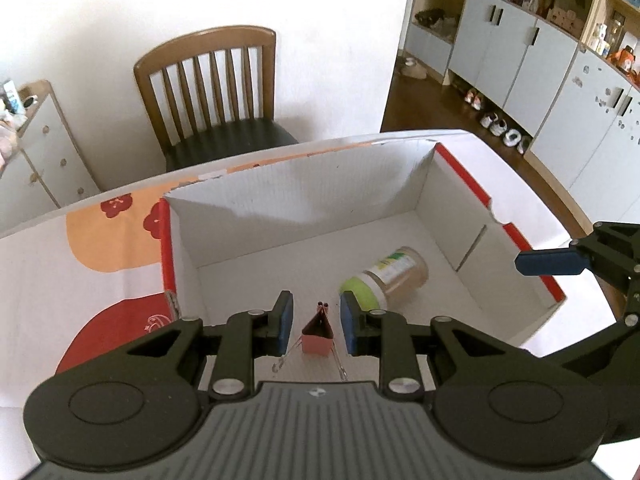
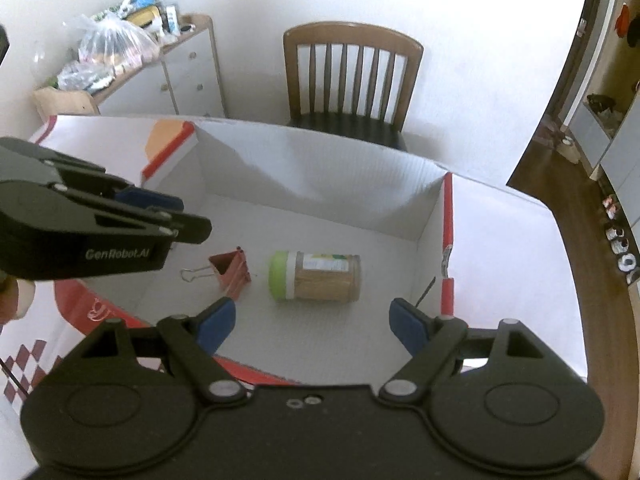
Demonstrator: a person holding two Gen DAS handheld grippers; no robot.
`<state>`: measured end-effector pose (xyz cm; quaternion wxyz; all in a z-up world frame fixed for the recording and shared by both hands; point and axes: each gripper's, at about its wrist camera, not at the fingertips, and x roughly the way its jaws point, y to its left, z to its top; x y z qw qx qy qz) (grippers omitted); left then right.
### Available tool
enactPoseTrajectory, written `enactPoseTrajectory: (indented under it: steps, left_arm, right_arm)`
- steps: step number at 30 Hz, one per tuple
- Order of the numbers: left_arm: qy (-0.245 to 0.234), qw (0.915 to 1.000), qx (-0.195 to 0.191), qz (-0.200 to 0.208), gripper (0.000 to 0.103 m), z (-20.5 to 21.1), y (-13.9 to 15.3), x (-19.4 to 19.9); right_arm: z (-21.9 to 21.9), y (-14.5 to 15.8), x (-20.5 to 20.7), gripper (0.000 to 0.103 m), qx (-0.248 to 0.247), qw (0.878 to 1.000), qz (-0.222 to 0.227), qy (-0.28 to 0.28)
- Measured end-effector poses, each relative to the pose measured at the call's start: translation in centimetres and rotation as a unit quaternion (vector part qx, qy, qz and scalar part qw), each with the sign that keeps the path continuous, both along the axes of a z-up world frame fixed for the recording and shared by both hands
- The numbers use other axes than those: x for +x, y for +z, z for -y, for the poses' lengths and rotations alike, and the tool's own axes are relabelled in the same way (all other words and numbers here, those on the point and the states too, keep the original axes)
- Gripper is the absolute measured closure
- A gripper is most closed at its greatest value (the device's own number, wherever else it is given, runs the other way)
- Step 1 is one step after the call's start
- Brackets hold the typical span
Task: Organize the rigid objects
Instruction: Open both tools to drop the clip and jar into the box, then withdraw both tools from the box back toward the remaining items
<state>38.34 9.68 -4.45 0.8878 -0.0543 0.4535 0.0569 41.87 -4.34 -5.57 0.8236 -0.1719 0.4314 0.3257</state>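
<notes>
Box (image 2: pixel 320 184): white, open-topped, on the table.
Jar (image 2: pixel 316 277): green lid, lying on its side on the box floor.
Binder clip (image 2: pixel 232 274): pink, on the floor beside the jar, apart from it.
Left gripper (image 1: pixel 316 326): above the clip, jaws narrowly parted, nothing gripped.
Right gripper (image 2: pixel 312 326): jaws wide, empty, over the box's near edge.

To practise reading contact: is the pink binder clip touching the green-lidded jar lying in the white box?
Apart. The right wrist view shows bare box floor between the pink binder clip and the green-lidded jar.
</notes>
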Motion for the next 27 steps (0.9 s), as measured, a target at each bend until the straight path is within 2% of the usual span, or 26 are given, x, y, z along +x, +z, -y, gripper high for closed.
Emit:
enactPoseTrajectory:
  steps: [21, 23, 25, 27]
  left_arm:
    - [0.028, 0.9960, 0.012, 0.084, 0.078, 5.2, 5.4, -9.4]
    - [0.030, 0.9953, 0.014, 0.091, 0.069, 5.6, 5.6, -10.5]
    - [0.036, 0.9938, 0.024, 0.102, 0.035, 6.0, 5.9, -11.6]
    - [0.041, 0.9914, 0.035, 0.119, 0.032, 6.5, 6.1, -13.0]
  right_arm:
    - [4.8, 4.8, -5.6, 0.018, 0.087, 0.995, 0.032, 0.039]
    - [5.3, 5.0, -6.5, 0.018, 0.093, 0.994, 0.036, 0.045]
    - [5.8, 5.3, -7.3, 0.017, 0.097, 0.993, 0.041, 0.050]
    - [6.4, 5.5, -8.1, 0.016, 0.101, 0.992, 0.047, 0.053]
